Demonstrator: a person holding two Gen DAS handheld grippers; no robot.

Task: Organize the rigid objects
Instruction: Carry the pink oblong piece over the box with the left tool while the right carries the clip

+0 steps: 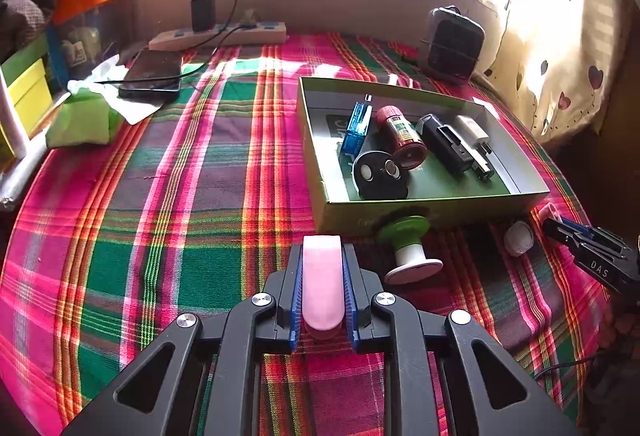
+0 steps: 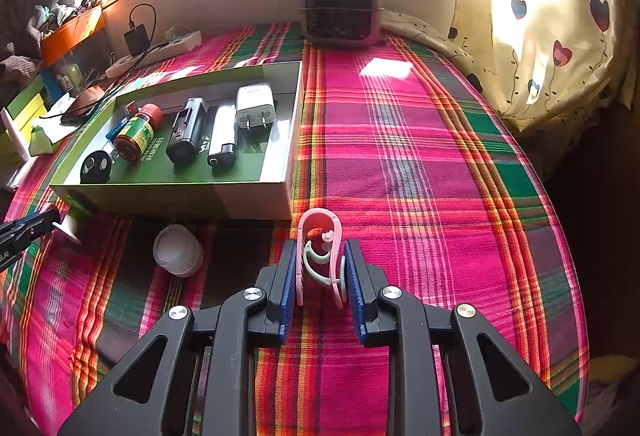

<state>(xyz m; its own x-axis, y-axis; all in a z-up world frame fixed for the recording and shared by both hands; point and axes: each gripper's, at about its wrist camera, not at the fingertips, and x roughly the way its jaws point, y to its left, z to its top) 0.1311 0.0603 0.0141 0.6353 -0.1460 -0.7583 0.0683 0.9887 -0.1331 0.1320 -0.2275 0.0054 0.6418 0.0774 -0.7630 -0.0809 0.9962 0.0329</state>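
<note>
Pink clips are held in both claws: a flat pink clip (image 1: 322, 286) is clamped between the pads of the left gripper (image 1: 322, 268), and an open-framed pink clip (image 2: 320, 256) is pinched by the right gripper (image 2: 320, 264). Ahead of the left claw and to its right, the green box (image 1: 420, 214) is seen, already holding a red bottle (image 1: 401, 140) and a black torch (image 1: 444, 144). A green-topped spool (image 1: 410, 250) and a white cap (image 2: 178, 250) are left outside it. Carrying appears to be the step in hand; next, each clip would need lifting over the box wall and releasing in a free spot.
</note>
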